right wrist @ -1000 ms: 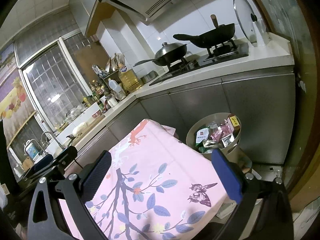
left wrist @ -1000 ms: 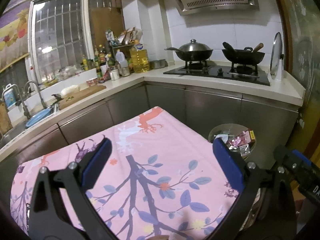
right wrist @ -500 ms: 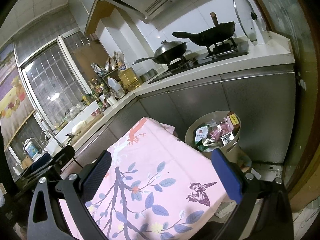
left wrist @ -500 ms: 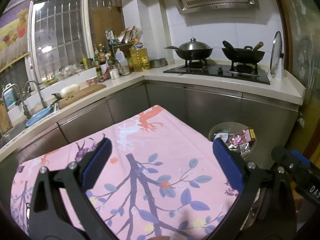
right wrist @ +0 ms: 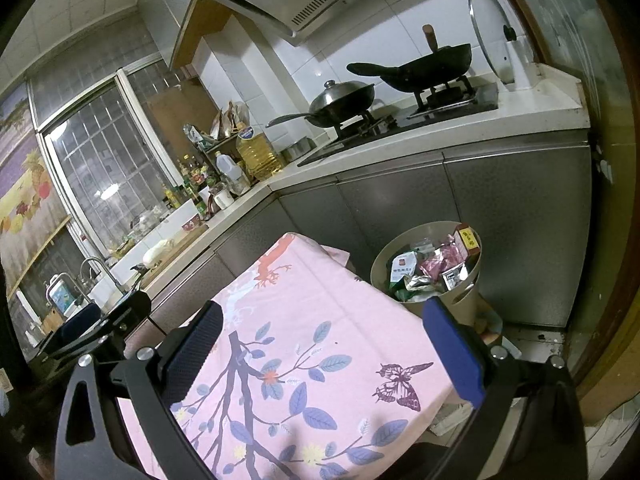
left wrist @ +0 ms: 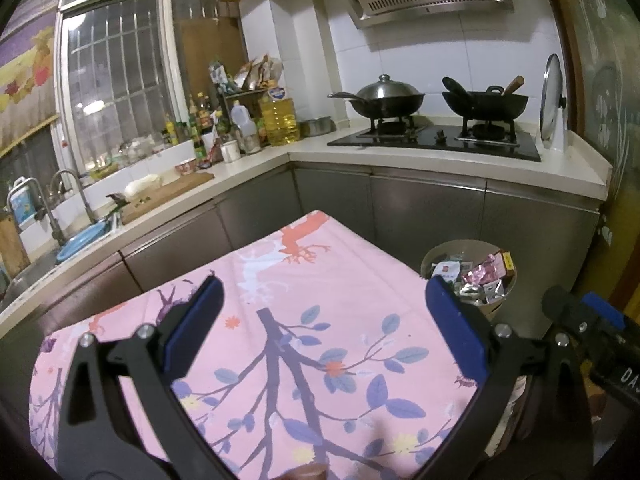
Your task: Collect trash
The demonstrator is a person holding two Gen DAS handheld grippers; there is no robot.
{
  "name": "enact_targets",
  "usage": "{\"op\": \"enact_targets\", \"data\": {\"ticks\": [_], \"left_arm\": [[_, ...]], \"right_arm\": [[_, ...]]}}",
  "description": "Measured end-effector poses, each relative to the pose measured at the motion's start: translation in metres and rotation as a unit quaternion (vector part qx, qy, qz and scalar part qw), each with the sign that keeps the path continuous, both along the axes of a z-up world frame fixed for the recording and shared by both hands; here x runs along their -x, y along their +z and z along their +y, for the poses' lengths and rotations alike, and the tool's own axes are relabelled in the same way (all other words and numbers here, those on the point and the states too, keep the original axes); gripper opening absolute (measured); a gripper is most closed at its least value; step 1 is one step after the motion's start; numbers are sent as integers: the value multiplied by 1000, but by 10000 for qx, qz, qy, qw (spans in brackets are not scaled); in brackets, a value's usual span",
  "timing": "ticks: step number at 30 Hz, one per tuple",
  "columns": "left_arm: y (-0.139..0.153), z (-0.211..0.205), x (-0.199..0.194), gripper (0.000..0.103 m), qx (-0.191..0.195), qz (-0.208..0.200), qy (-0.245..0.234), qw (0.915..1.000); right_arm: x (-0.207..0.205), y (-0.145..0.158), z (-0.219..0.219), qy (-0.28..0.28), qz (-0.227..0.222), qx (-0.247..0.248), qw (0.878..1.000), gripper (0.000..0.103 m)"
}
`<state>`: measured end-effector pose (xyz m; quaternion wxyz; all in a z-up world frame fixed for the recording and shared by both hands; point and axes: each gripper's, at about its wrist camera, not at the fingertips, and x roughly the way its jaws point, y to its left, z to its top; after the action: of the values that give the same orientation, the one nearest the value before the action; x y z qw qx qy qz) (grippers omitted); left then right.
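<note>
Both grippers are hovering over a table draped in a pink floral cloth (left wrist: 304,320), each with its jaws spread wide and gripping nothing. The left gripper (left wrist: 320,320) is pointing across the cloth toward the kitchen counter (left wrist: 440,160), with the right gripper (left wrist: 592,320) showing at the right edge of its view. The right gripper (right wrist: 320,340) is angling more toward the trash bin (right wrist: 472,300), which is standing on the floor just beyond the table's far right corner, against the steel cabinets (right wrist: 500,208).

The bin is already brimming with wrappers and packets (right wrist: 432,268), heaped up to its rim. No loose trash is showing on the cloth in either view, so the collecting seems either finished or waiting on a new piece out of sight.

The main risk from here is the full bin: dropping or pressing another piece onto that heap could be sending packets sliding over the rim onto the floor. Reaching low past the table corner could also be snagging the hanging cloth and dragging it, and the two grippers, sitting close together, could be knocking each other
</note>
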<state>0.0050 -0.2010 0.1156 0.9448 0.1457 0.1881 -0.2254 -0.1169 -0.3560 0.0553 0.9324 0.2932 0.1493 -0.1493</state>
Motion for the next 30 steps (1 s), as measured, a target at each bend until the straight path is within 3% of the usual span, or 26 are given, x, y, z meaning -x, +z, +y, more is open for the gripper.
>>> {"op": "enact_targets", "data": {"ticks": [30], "left_arm": [[5,1,0,97,87,38,96,9999]], "right_arm": [[-1,0,-1,4,3,-17,10000,96]]}}
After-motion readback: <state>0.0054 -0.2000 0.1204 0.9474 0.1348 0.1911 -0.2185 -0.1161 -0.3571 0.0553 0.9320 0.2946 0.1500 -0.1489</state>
